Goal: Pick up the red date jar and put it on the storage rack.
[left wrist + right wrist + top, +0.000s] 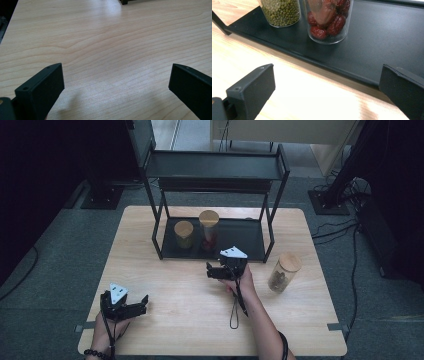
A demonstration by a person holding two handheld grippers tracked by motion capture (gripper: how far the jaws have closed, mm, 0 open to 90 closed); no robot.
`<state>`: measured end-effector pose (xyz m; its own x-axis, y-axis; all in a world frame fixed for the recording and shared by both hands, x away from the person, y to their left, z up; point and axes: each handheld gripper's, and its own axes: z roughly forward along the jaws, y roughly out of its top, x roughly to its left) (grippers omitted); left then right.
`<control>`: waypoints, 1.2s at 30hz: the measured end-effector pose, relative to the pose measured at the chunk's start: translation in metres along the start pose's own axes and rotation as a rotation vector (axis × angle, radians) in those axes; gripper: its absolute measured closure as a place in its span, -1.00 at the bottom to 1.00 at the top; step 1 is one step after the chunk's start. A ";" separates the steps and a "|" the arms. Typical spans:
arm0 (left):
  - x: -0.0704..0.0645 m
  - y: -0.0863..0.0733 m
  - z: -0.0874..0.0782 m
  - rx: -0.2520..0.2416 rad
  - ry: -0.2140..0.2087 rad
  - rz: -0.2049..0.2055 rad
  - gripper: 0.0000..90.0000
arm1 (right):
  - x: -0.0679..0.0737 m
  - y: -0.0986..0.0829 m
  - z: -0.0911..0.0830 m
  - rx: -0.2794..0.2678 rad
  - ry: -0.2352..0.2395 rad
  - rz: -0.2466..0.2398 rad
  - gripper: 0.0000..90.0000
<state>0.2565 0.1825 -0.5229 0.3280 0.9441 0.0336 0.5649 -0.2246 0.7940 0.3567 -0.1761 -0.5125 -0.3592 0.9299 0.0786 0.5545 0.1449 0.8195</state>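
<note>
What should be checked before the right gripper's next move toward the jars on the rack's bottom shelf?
1. Right gripper jaws open with nothing between them: ok.
2. Jar of red dates upright on the bottom shelf: ok.
3. Jar of green beans beside it, gap between the two: ok, narrow.
4. Path from jaws to the date jar free of other things: ok.
5. Left gripper open, apart over bare table: ok.
6. Third jar standing on the table right of the rack, out of the way: ok.
</note>
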 end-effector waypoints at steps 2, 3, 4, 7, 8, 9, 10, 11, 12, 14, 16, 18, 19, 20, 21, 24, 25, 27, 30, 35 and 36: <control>0.000 0.000 0.000 0.000 0.001 0.000 -0.99 | 0.001 -0.002 -0.002 -0.002 -0.006 -0.009 -0.99; 0.000 0.000 0.000 0.000 0.001 0.000 -0.99 | 0.002 -0.003 -0.003 -0.001 -0.007 -0.010 -0.99; 0.000 0.000 0.000 -0.001 0.001 0.000 -0.99 | 0.002 -0.004 -0.003 -0.001 -0.007 -0.014 -0.99; 0.000 0.000 0.000 0.000 0.000 0.001 -0.99 | 0.002 -0.007 -0.007 -0.003 -0.010 -0.021 -0.99; 0.000 0.000 0.000 0.000 0.000 0.000 -0.99 | 0.002 -0.008 -0.008 -0.001 -0.014 -0.024 -0.99; 0.000 0.000 0.000 0.000 0.000 0.000 -0.99 | 0.002 -0.010 -0.008 -0.001 -0.017 -0.027 -0.99; 0.000 0.000 0.000 0.000 -0.001 0.000 -0.99 | 0.002 -0.011 -0.009 -0.001 -0.019 -0.030 -0.99; 0.000 0.000 0.000 0.001 0.000 0.001 -0.99 | 0.002 -0.012 -0.010 0.000 -0.021 -0.031 -0.99; 0.000 0.000 0.000 0.002 0.000 0.001 -0.99 | 0.001 -0.014 -0.011 0.002 -0.022 -0.032 -0.99; 0.000 0.000 0.000 0.001 0.000 0.002 -0.99 | 0.000 -0.017 -0.012 0.003 -0.024 -0.029 -0.99; 0.000 0.000 0.000 0.002 0.001 0.002 -0.99 | 0.000 -0.020 -0.014 0.005 -0.026 -0.032 -0.99; 0.000 0.000 0.000 0.005 0.002 0.005 -0.99 | 0.000 -0.023 -0.015 0.009 -0.027 -0.037 -0.99; -0.001 0.000 0.000 0.004 0.003 0.005 -0.99 | 0.000 -0.024 -0.015 0.012 -0.027 -0.035 -0.99; -0.001 0.000 0.000 0.004 0.003 0.005 -0.99 | -0.001 -0.024 -0.016 0.006 -0.027 -0.035 -0.99; -0.001 0.000 0.000 0.004 0.003 0.004 -0.99 | -0.001 -0.025 -0.017 0.005 -0.029 -0.036 -0.99; -0.001 0.000 0.000 0.004 0.003 0.004 -0.99 | -0.001 -0.027 -0.020 0.009 -0.033 -0.044 -0.99; 0.000 0.000 0.000 0.004 0.003 0.003 -0.99 | -0.001 -0.028 -0.021 0.007 -0.033 -0.046 -0.99; -0.001 0.000 0.000 0.004 0.003 0.003 -0.99 | -0.002 -0.029 -0.023 0.008 -0.036 -0.053 -0.99; -0.001 0.000 0.000 0.004 0.004 0.005 -0.99 | -0.003 -0.032 -0.027 0.008 -0.043 -0.060 -0.99; -0.001 0.000 0.000 0.005 0.005 0.007 -0.99 | -0.004 -0.036 -0.034 0.009 -0.045 -0.064 -0.99; -0.001 0.000 0.000 0.006 0.005 0.007 -0.99 | -0.004 -0.037 -0.035 0.009 -0.047 -0.066 -0.99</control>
<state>0.2566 0.1817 -0.5229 0.3282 0.9436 0.0424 0.5668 -0.2327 0.7903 0.3116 -0.1974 -0.5234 -0.3599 0.9330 -0.0027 0.5371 0.2096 0.8171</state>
